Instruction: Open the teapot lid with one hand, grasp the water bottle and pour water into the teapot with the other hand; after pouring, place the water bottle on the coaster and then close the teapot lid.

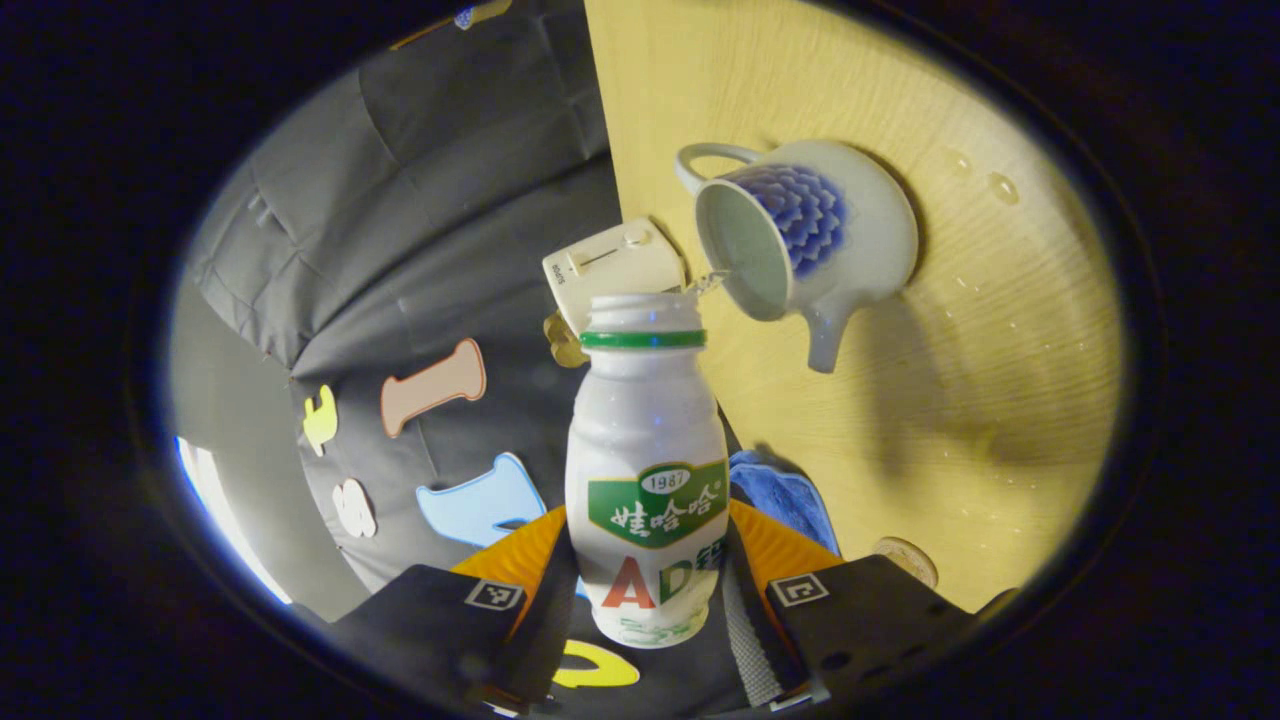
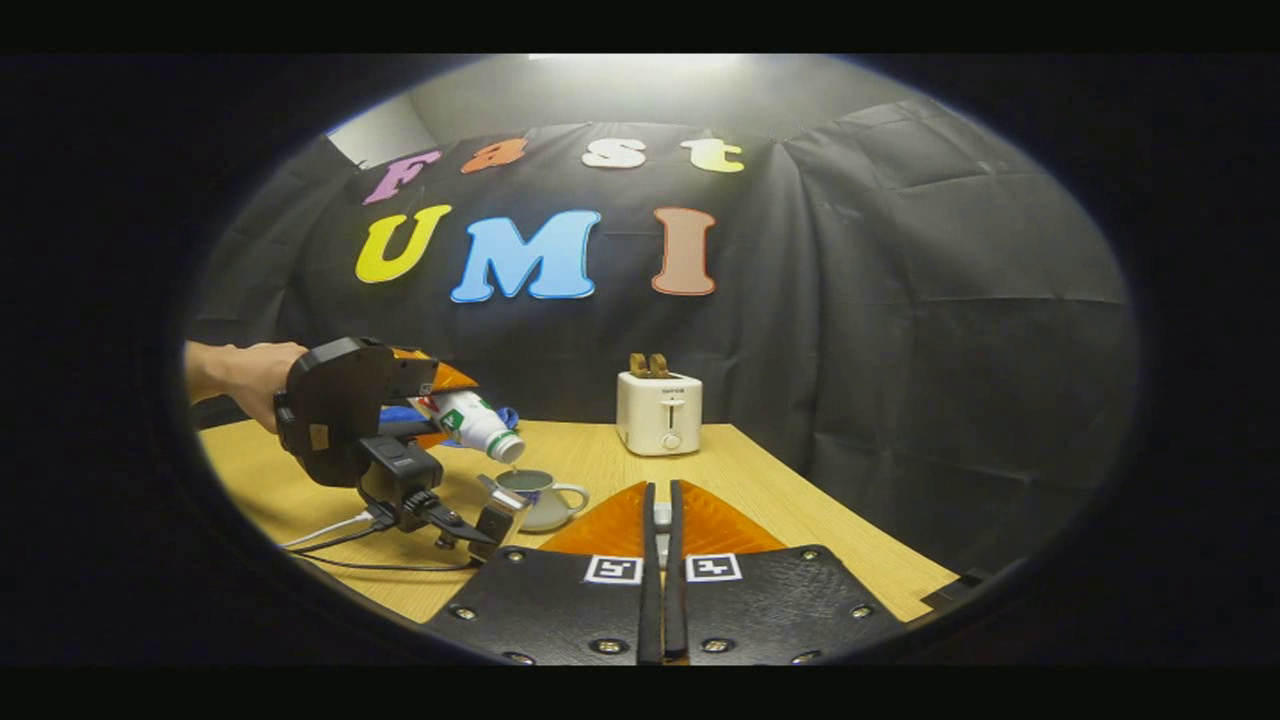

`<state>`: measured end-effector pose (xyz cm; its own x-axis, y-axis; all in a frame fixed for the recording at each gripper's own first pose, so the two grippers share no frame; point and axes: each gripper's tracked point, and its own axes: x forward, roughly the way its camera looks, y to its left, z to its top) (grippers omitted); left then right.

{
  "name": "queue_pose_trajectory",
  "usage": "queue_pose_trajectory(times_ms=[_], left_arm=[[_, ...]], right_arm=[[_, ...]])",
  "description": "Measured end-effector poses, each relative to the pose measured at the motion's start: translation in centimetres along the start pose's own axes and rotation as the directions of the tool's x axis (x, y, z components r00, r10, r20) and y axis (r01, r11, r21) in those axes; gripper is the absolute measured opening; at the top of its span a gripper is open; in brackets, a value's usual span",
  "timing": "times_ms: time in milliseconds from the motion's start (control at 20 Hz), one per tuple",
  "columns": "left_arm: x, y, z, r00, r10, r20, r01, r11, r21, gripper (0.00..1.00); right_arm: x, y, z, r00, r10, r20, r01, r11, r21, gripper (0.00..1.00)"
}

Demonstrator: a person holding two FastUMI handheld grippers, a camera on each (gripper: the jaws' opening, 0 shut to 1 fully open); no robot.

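One risk I noted: left hand-held gripper, clamped on the tilted water bottle, could spill past the teapot; right hand-held gripper closed, empty.

In the right gripper view, the teapot stands on the tabletop at the left. The water bottle, held tilted in the left claw, is above the teapot, mouth over its opening. The toaster stands farther back and to the right, near the far edge. The right claw is nearest, right of the teapot, fingers together.
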<state>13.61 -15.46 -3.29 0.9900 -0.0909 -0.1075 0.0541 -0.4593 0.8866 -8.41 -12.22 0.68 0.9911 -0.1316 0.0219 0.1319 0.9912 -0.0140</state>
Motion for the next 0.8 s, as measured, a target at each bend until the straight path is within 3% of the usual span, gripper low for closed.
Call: queue_pose_trajectory(times_ms=[250,400,450,550,600,800], left_arm=[[-0.24,0.46,0.32,1.0,0.013,0.008,-0.013,1.0,0.025,0.75],[-0.4,0.35,0.8,1.0,0.004,0.024,-0.005,0.999,0.033,0.8],[-0.34,0.41,0.83,1.0,0.006,0.025,-0.006,0.999,0.036,0.75],[-0.31,0.45,0.59,1.0,0.007,0.019,-0.008,0.999,0.044,0.79],[-0.32,0.45,0.58,1.0,0.007,0.018,-0.008,0.999,0.044,0.7],[-0.37,0.67,0.74,1.0,0.011,0.024,-0.012,0.999,0.04,0.74]], right_arm=[[0.11,0.58,-0.44,1.0,0.016,-0.02,-0.016,1.0,-0.002,0.01],[0.0,0.7,-0.36,1.0,0.022,-0.023,-0.022,1.0,-0.007,0.0],[-0.01,0.74,-0.29,0.999,0.024,-0.022,-0.024,1.0,-0.007,0.02],[-0.1,0.8,-0.19,1.0,0.023,-0.019,-0.023,1.0,-0.011,0.02],[-0.04,0.75,-0.19,1.0,0.022,-0.018,-0.023,1.0,-0.011,0.01],[0.02,0.79,-0.47,0.999,0.025,-0.027,-0.025,1.0,-0.01,0.01]])
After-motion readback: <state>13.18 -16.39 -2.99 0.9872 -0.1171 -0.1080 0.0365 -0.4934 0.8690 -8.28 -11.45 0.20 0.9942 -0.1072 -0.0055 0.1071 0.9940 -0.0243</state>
